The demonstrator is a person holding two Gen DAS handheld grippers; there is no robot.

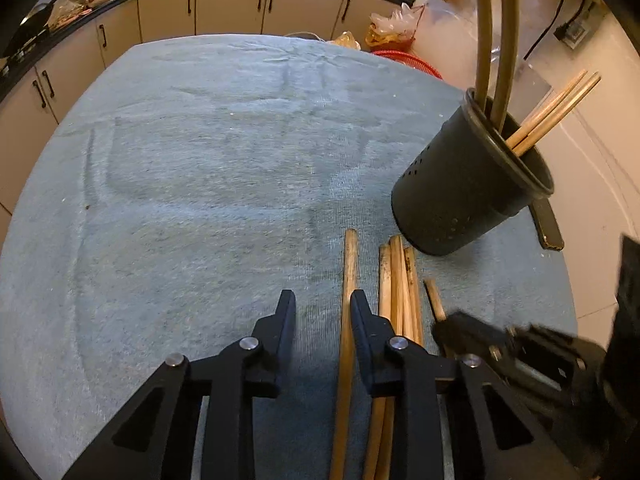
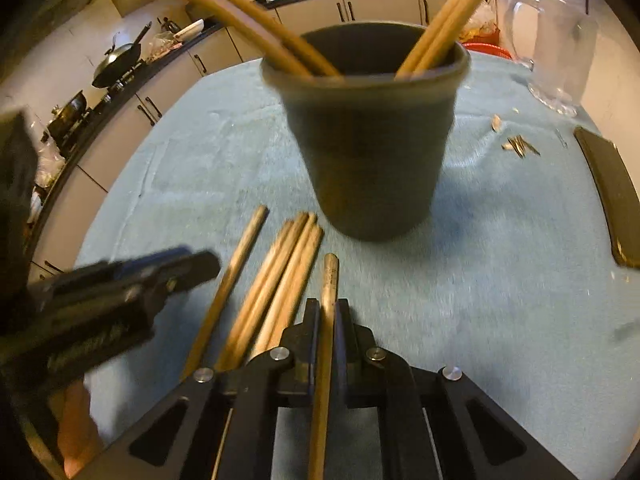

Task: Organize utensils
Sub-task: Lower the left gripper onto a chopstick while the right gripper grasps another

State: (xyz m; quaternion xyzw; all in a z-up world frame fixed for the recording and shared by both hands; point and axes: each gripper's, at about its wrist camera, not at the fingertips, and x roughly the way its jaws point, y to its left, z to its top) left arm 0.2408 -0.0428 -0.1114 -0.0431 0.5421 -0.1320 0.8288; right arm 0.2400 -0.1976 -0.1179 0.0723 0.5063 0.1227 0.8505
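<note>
One chopstick [image 2: 326, 320] sits clamped in the right gripper [image 2: 327, 316]; left gripper [image 1: 322, 312] parted around another chopstick [image 1: 349, 280].

Holder [image 2: 372, 140] motion-blurred; chopsticks' [image 1: 400, 292] lower ends cut off.

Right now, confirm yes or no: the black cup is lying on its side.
No. The black cup stands upright on the blue cloth, sticks poking out of its top.

A pale blue towel [image 1: 200, 168] is covering the worktop; a clear glass jug [image 2: 556, 44] is standing at its far right edge; a dark phone [image 2: 616, 200] is lying nearby; a wok [image 2: 116, 60] is sitting on the stove beside cream cabinets [image 1: 232, 8].
</note>
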